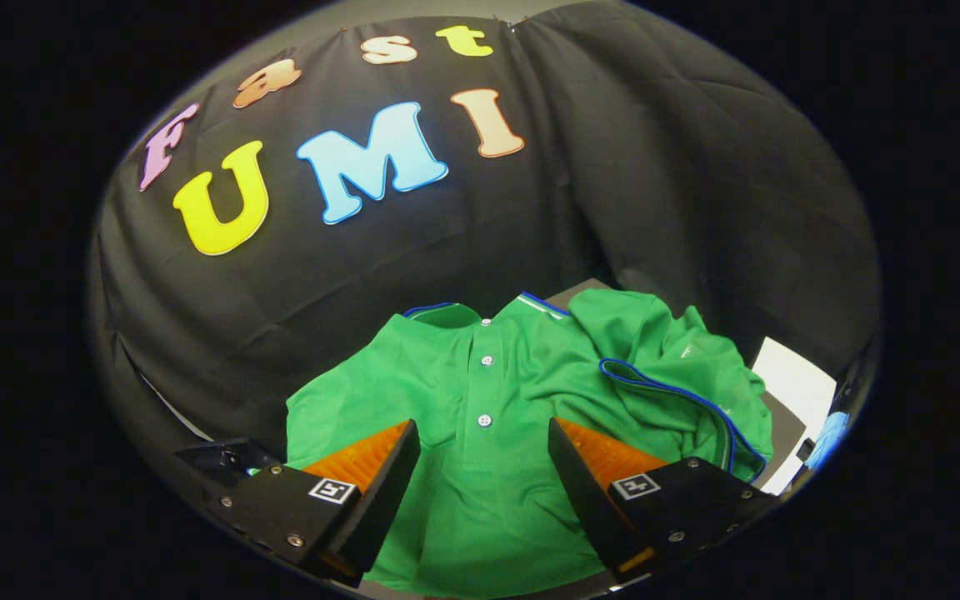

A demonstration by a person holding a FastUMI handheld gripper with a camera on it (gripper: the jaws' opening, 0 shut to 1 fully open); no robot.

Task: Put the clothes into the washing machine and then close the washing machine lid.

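Claw first: I see its two fingers spread wide, nothing pinched between them, hovering over a green polo shirt whose front panel fills the gap between the fingertips. Whether the tips actually touch the fabric I cannot tell from my seat. Running up the middle of the gap and just beyond it is the shirt's button placket, with three small white buttons in a line leading to the collar, which has a blue edge with a thin white line. On my left finger's side the shirt lies fairly flat; past my right finger the fabric is bunched and folded over itself, and a sleeve cuff with blue trim curls across that heap. The garment rests on a dark surface that peeks out at its far right edge. Just beyond the bunched side lies a white sheet, flat on that surface, and a small light-blue object sits near it, too blurred for me to name. Behind everything hangs the booth's black cloth wall.
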